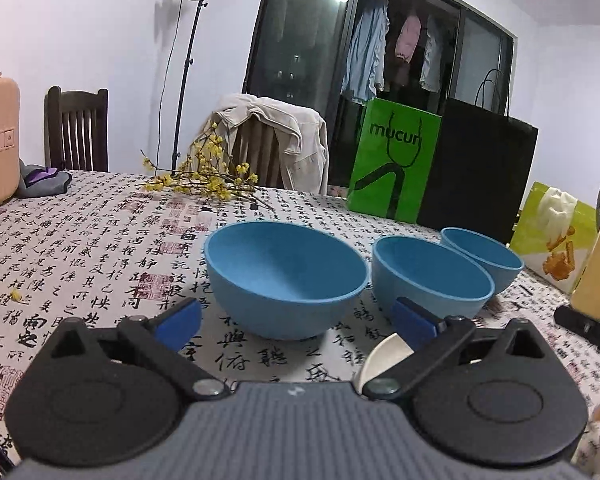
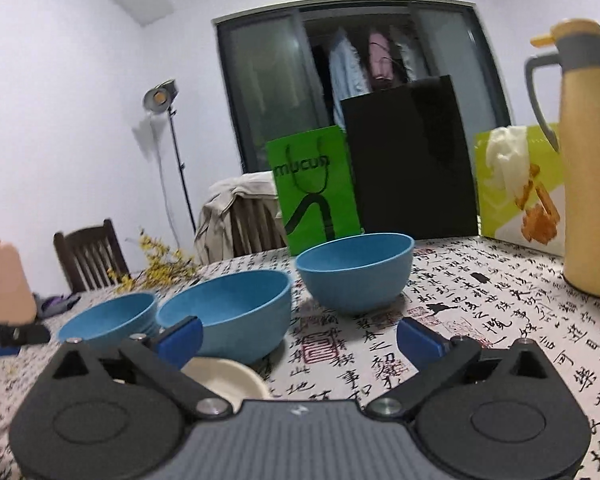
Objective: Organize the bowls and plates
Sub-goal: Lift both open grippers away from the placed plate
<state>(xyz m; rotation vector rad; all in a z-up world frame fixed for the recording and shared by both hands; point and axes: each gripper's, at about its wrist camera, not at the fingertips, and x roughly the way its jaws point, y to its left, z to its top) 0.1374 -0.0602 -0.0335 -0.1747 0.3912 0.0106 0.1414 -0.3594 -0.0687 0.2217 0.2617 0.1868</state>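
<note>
Both claws, left (image 1: pixel 298 320) and right (image 2: pixel 300 338), spread wide and empty at the lower frame, a white dish (image 2: pixel 228 378) just beyond them, then three blue bowls (image 1: pixel 286 276) (image 1: pixel 432 276) (image 1: pixel 482 258) across mid-frame on the tabletop (image 1: pixel 100 248), green bag (image 1: pixel 396 164) behind.

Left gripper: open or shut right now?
Open. The left gripper has its blue pads spread wide, nothing between them; the blue bowl sits beyond, untouched.

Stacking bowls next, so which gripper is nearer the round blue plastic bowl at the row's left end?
Left. The left gripper faces the left-end blue bowl closely; the right gripper sits beyond the middle blue bowl.
</note>
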